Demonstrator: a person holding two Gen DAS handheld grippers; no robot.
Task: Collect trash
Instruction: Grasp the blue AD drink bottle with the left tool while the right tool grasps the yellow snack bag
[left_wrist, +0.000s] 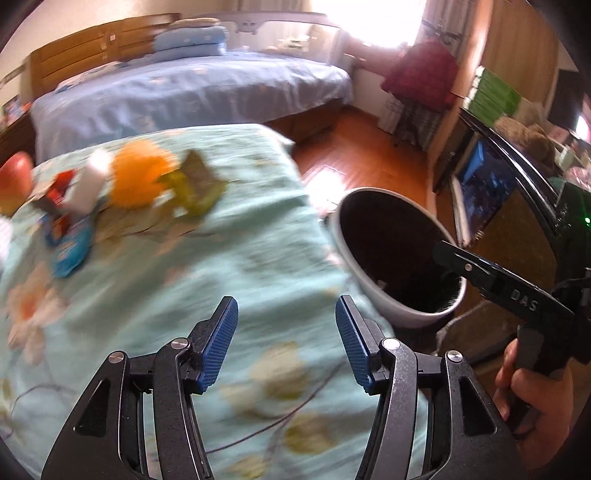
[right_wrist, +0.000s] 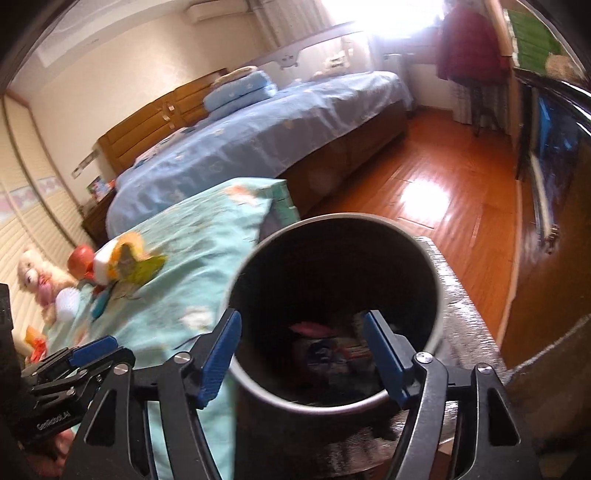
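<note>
Left gripper (left_wrist: 286, 339): jaws apart, nothing between the blue pads; it hangs over the floral cloth, pointing down at a slant.
Right gripper (right_wrist: 301, 354): jaws apart and empty, held directly above the mouth of the bin, the two blue pads standing inside the outline of the rim in its own view.
Right gripper seen from the left: its black body (left_wrist: 517, 295) reaches in from the right edge over the bin, with a hand (left_wrist: 532, 391) wrapped around its handle.
Bin (right_wrist: 434, 258): a round, white-walled container with a dark inside, standing just beside the edge of the cloth-covered surface (the left view shows its rim (left_wrist: 406, 317) close against the cloth).
Bin contents (right_wrist: 325, 343): a few wrappers lie at the bottom, pinkish and dark, too blurred to name.
Floral cloth (left_wrist: 229, 258): pale turquoise with flower print, covering the surface on which the trash lies.
Trash pile (left_wrist: 140, 184): still on the cloth at its far left end, well apart from the bin; an orange lump, a green wrapper, a white piece and red and blue packets lie close together (blurred by motion).
Red round thing (left_wrist: 16, 177): at the left edge, beside the pile.
Bed (left_wrist: 192, 92): behind, with a blue cover and folded blue bedding.
Floor (right_wrist: 436, 177): glossy wooden boards.
</note>
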